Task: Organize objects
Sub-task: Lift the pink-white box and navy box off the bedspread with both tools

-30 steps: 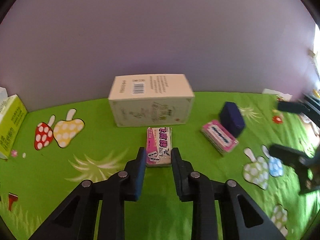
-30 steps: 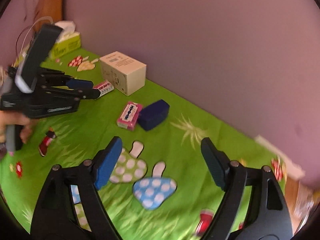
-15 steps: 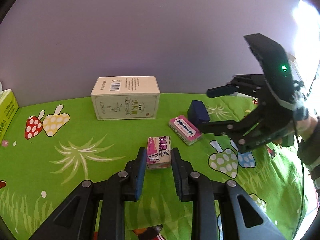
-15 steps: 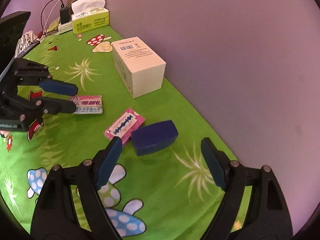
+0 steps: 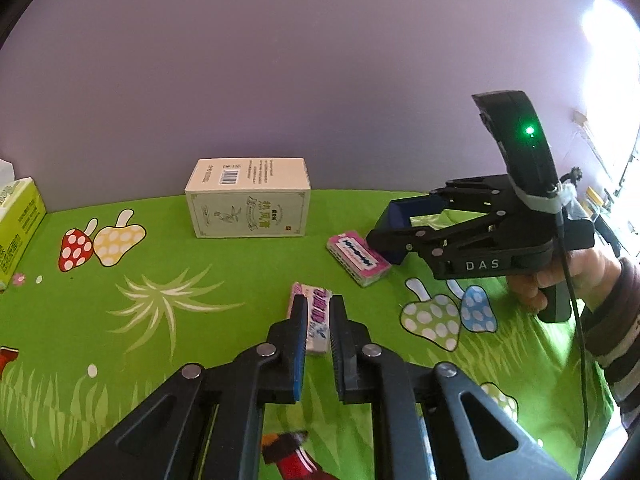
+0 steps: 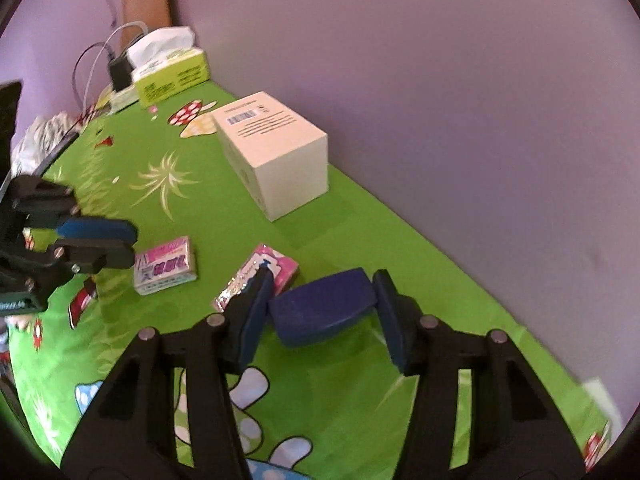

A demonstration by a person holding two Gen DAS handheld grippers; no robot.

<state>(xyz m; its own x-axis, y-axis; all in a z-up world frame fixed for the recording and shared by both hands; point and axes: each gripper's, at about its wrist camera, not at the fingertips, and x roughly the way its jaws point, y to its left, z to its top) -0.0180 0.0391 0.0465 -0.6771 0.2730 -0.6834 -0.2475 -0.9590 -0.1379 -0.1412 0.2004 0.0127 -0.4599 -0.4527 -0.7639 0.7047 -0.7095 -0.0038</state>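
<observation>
A dark blue box [image 6: 324, 306] lies on the green cloth between the fingers of my right gripper [image 6: 322, 278], which stands open around it; the left finger looks close to or touching it, the right a little apart. A pink blade box [image 6: 260, 276] lies just left of it, also in the left wrist view [image 5: 358, 258]. A pink-and-white card pack [image 5: 316, 320] lies flat on the cloth. My left gripper [image 5: 318, 306] is narrowly open just behind and above it, empty. In the right wrist view the pack [image 6: 166, 266] sits beside the left gripper's fingers [image 6: 96, 240].
A cream carton [image 5: 248, 208] stands near the purple wall, also in the right wrist view [image 6: 276, 152]. A green tissue box [image 6: 172, 74] and a charger with cables [image 6: 116, 72] sit at the far left end. The green mushroom-print cloth [image 5: 120, 340] covers the table.
My right gripper came down and forward so its fingers now straddle the dark blue box. My left gripper drew back from the card pack and the carton looks farther away.
</observation>
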